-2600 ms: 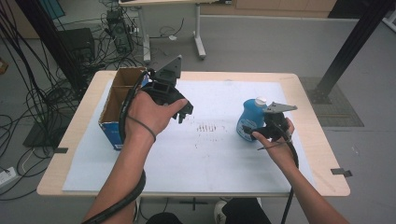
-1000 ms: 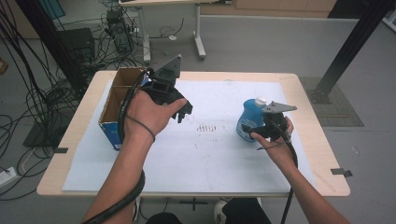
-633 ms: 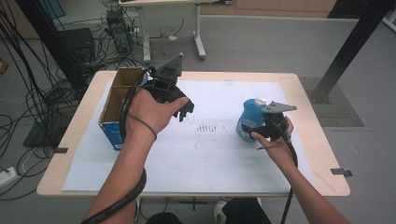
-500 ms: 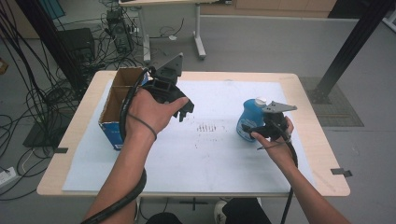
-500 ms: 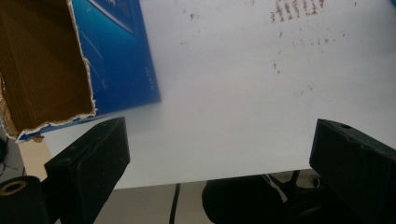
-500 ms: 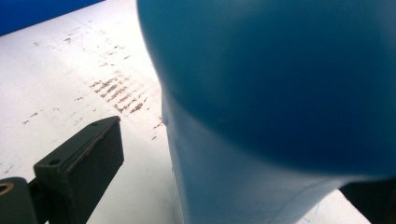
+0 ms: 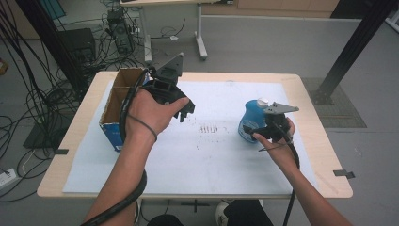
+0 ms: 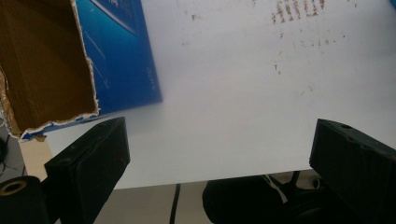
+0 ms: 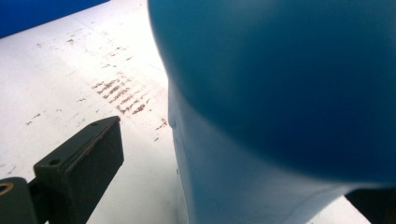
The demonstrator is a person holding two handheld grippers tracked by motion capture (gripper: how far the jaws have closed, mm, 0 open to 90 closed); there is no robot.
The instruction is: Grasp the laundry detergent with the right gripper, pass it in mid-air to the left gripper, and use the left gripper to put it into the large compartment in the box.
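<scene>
Blue plastic bottle with a white cap stands upright on the white paper sheet, right of the brown smudge marks at the sheet's middle. Right gripper is at the bottle's near side; in the right gripper view the bottle sits between the jaws, left jaw still apart from the bottle wall, right jaw mostly hidden behind it, so jaws spread, not clamped. Left gripper hangs above the sheet left of the smudge marks, well apart from the bottle, jaws wide and holding nothing; in the left gripper view just bare sheet between them. Open cardboard box, blue outside and brown inside, stands at the sheet's left edge, just beside the left gripper, far side from the bottle. Nothing lies between the smudge marks and the bottle. Wooden table under the sheet; cables and another table's legs on the floor beyond.
</scene>
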